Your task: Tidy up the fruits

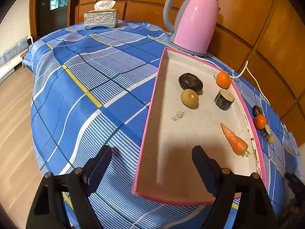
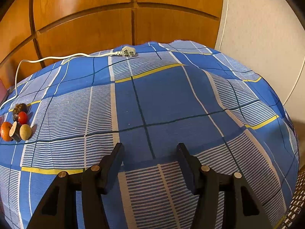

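A pink-rimmed tray (image 1: 150,118) lies on the blue plaid cloth. In it are a dark round fruit (image 1: 190,82), a yellow-green fruit (image 1: 189,98), an orange (image 1: 223,79), a dark cut cylinder (image 1: 224,99) and a carrot (image 1: 234,139). My left gripper (image 1: 152,152) is open and empty over the tray's near left edge. Right of the tray lies a small pile on the cloth: a dark fruit (image 2: 20,108), a small red fruit (image 2: 22,117), an orange (image 2: 5,131), a cut piece (image 2: 15,131) and a tan fruit (image 2: 25,132). My right gripper (image 2: 150,150) is open and empty over bare cloth.
A pink kettle (image 1: 192,21) stands behind the tray; its white cord (image 2: 47,58) ends in a plug (image 2: 128,52) at the table's far edge. A silver tissue box (image 1: 101,18) sits at the far left. Wood panels stand behind the table.
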The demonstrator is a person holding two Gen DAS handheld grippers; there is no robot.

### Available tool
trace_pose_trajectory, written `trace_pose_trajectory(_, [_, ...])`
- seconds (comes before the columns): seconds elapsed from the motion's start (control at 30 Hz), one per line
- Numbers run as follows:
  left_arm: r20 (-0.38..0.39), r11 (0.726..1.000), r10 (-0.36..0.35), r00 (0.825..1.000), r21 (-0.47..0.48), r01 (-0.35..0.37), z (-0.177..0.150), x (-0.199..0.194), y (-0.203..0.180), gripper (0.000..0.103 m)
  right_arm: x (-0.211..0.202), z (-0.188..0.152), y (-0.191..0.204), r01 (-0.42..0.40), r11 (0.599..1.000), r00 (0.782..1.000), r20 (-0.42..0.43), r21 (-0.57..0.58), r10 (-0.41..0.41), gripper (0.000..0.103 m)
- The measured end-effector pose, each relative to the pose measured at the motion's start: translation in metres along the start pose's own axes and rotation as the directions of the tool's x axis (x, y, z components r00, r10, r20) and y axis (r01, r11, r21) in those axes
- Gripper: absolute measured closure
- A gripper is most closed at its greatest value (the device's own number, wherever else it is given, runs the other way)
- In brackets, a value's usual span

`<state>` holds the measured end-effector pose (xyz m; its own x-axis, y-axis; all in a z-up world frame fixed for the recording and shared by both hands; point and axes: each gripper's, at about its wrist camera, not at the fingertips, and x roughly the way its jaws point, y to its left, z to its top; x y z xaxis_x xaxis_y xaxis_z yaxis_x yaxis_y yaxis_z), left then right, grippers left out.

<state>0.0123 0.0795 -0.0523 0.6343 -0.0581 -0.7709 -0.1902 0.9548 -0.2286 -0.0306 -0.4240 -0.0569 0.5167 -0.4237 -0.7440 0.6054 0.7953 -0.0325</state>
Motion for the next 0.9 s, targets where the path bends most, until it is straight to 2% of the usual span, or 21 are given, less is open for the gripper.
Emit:
trace_pose_trajectory(0.13, [-0.001,1.000,0.000,1.000,-0.006,0.000,0.000,0.000,0.001,0.017,-0.001,0.007,0.009,-0.084,0.996,0.996,-0.038,-0.025,0.083,0.046])
trace_pose_trajectory(0.3, [-0.009,1.000,0.001,1.000,-0.014,-0.001,0.001,0.003,0.004,0.017,-0.008,0.011,0.047,-0.244,0.961,0.969,-0.075,-0.129,0.236,0.048])
trace_pose_trajectory(0.37, [-0.014,1.000,0.002,1.000,-0.016,-0.003,0.001,0.004,0.004,0.017,-0.011,0.011,0.061,-0.274,0.947,0.961,-0.083,-0.170,0.263,0.054])
trace_pose_trajectory(0.43, [-0.016,1.000,0.002,1.000,-0.020,-0.002,0.001,0.005,0.005,0.017,-0.011,0.014,0.078,-0.309,0.929,0.950,-0.104,-0.204,0.293,0.066])
trace_pose_trajectory(0.47, [-0.017,1.000,0.002,1.000,-0.021,-0.003,0.001,0.005,0.005,0.017,-0.011,0.016,0.087,-0.336,0.918,0.941,-0.118,-0.211,0.317,0.067])
trace_pose_trajectory(0.6, [-0.022,1.000,0.003,1.000,-0.024,-0.004,0.001,0.006,0.006,0.017,-0.011,0.029,0.112,-0.396,0.893,0.918,-0.132,-0.212,0.375,0.072])
trace_pose_trajectory(0.77, [-0.029,1.000,0.007,1.000,-0.027,-0.008,0.000,0.009,0.007,0.017,-0.009,0.051,0.146,-0.479,0.858,0.877,-0.155,-0.188,0.456,0.072])
trace_pose_trajectory(0.9, [-0.028,1.000,0.009,1.000,-0.022,-0.010,0.000,0.009,0.007,0.016,0.002,0.063,0.175,-0.514,0.839,0.854,-0.200,-0.181,0.480,0.072])
